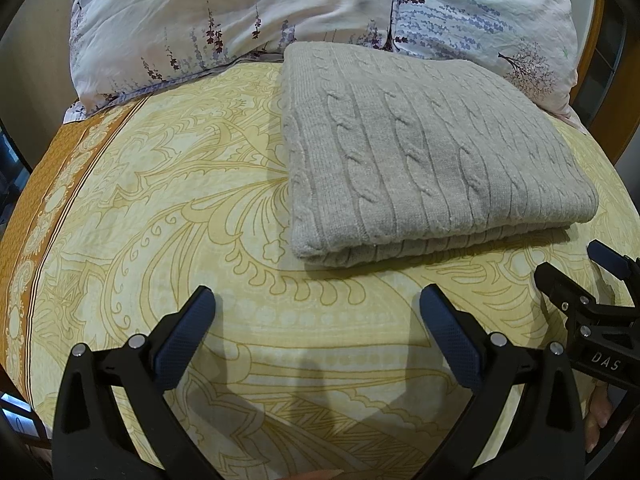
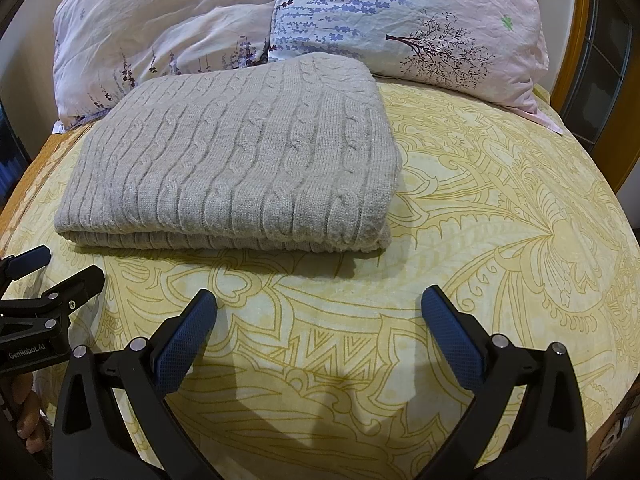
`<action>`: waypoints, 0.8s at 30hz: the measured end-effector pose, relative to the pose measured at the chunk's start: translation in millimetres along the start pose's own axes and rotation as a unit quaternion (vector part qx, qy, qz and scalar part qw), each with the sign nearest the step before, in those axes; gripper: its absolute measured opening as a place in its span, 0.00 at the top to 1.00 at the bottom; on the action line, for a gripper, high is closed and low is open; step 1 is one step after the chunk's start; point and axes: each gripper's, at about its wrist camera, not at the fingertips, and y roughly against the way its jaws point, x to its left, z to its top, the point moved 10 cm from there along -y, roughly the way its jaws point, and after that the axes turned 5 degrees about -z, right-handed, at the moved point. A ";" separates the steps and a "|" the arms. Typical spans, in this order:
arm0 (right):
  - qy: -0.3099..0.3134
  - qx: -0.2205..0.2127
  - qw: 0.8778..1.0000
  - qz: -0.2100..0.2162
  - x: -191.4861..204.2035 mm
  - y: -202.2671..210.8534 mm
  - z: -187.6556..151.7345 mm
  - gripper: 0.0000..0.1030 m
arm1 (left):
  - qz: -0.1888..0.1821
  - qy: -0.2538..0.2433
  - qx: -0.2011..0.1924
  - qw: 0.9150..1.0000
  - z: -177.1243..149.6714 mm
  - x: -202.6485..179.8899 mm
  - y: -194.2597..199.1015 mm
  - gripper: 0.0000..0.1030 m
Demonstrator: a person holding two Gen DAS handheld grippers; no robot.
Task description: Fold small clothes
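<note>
A grey cable-knit sweater (image 1: 420, 148) lies folded into a thick rectangle on the yellow patterned bedsheet (image 1: 180, 220). It also shows in the right wrist view (image 2: 240, 160). My left gripper (image 1: 316, 304) is open and empty, hovering over the sheet just in front of the sweater's near fold. My right gripper (image 2: 318, 304) is open and empty, also in front of the sweater, to the left gripper's right. The right gripper shows at the right edge of the left wrist view (image 1: 576, 264), and the left gripper at the left edge of the right wrist view (image 2: 64, 266).
Two floral pillows (image 1: 240, 20) (image 2: 420, 20) lie behind the sweater at the head of the bed. An orange border of the sheet (image 1: 52, 184) runs along the left side. A wooden bed frame (image 2: 576, 40) curves at the right.
</note>
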 end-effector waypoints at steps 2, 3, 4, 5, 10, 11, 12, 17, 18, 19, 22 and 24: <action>0.000 0.000 1.000 0.000 0.1 0.0 0.1 0.01 | 0.000 0.000 0.001 1.000 -0.3 -0.1 0.1 0.02; 0.000 0.000 1.000 0.000 0.1 0.0 0.1 0.01 | 0.000 0.000 0.001 1.000 -0.4 0.0 0.2 0.02; 0.000 0.000 1.000 0.000 0.0 0.1 -0.2 0.01 | 0.000 0.000 0.001 1.000 -1.0 0.1 0.1 0.02; 0.000 0.000 1.000 0.000 0.0 0.2 -0.2 0.01 | 0.000 0.000 0.001 1.000 -0.6 0.0 0.1 0.02; 0.000 0.000 1.000 0.000 0.0 0.1 0.1 0.01 | 0.000 0.001 0.004 1.000 -1.6 0.3 -0.6 0.02; 0.000 0.000 1.000 0.000 0.0 0.1 0.1 0.01 | 0.000 0.001 0.004 1.000 -2.3 0.5 -0.6 0.02; 0.000 0.000 1.000 0.000 0.0 0.1 0.1 0.01 | 0.000 0.001 0.004 1.000 -1.4 0.5 -0.9 0.02; 0.000 0.000 1.000 0.000 -0.1 0.1 0.1 0.01 | -0.001 -0.001 0.004 1.000 -0.4 1.0 -1.5 0.02; 0.000 0.000 1.000 0.000 -0.1 0.2 0.1 0.01 | -0.001 -0.002 0.004 1.000 -0.4 1.0 -1.6 0.02; 0.000 0.000 1.000 0.000 0.0 0.1 0.4 0.01 | 0.000 -0.002 0.004 1.000 -0.4 0.7 -1.4 0.02; 0.000 0.000 1.000 0.000 0.0 0.1 0.4 0.01 | 0.000 -0.002 0.004 1.000 -0.5 0.5 -1.3 0.02; 0.000 0.000 1.000 0.000 -0.1 0.2 0.1 0.01 | 0.000 -0.002 0.004 1.000 -0.7 0.4 -1.3 0.02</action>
